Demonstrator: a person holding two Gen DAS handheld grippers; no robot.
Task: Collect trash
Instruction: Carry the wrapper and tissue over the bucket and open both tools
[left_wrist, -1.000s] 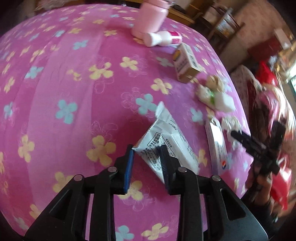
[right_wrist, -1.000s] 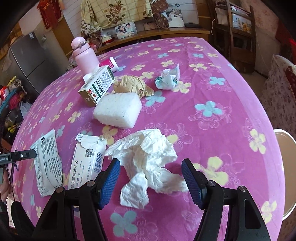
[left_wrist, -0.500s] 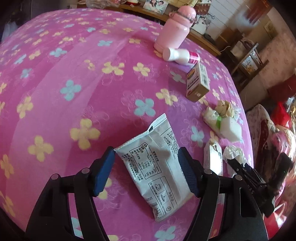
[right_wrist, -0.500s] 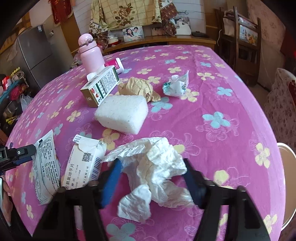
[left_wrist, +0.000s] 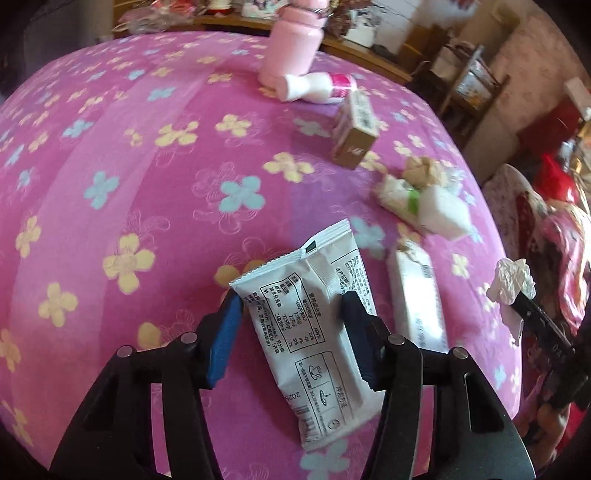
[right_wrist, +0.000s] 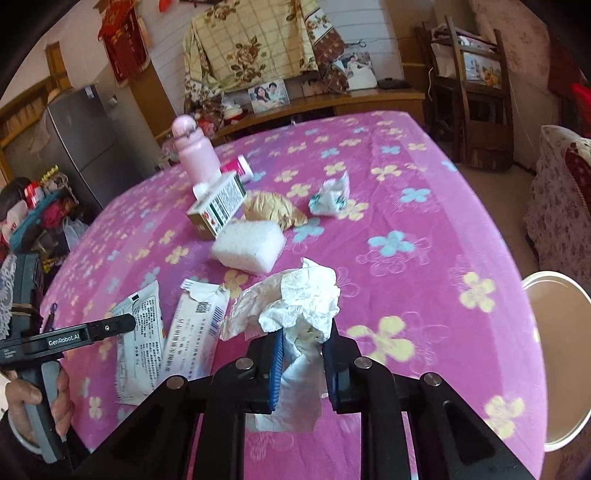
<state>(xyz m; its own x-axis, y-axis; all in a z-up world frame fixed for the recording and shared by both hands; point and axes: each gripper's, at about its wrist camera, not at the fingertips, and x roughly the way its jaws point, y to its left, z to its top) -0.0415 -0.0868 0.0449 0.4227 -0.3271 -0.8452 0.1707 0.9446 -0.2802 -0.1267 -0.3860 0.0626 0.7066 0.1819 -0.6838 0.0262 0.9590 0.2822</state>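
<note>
Since the earlier frames, the right gripper (right_wrist: 303, 354) has been closing and is now lifting the crumpled white tissue (right_wrist: 301, 306) off the pink flowered desk (right_wrist: 406, 221), its blue fingers (right_wrist: 276, 369) pressing the paper tight from both sides. The left gripper (left_wrist: 291, 332) has shifted along the white printed sachet (left_wrist: 314, 332), and its fingers (left_wrist: 225, 336), which have just been narrowing, are straddling the sachet; the left one is looking just clear of its edge, and whether the right one is touching cannot be told. The sachet is lying flat on the desk. Just to the right of the sachet, a second white packet (left_wrist: 415, 295) is lying flat. Beyond the sachet, a white sponge block (left_wrist: 441, 214) is sitting beside a crumpled brown paper wad (left_wrist: 424, 171), and a small carton box (left_wrist: 354, 136) is lying farther back. Farthest from the sachet, a pink bottle (left_wrist: 291, 48) is standing upright with a small white bottle (left_wrist: 317, 86) lying on its side against it. In the right wrist view, a white bin rim (right_wrist: 554, 354) is showing past the desk's right edge, well apart from the sachet, and a hand (right_wrist: 40, 402) is holding the left gripper's handle.
</note>
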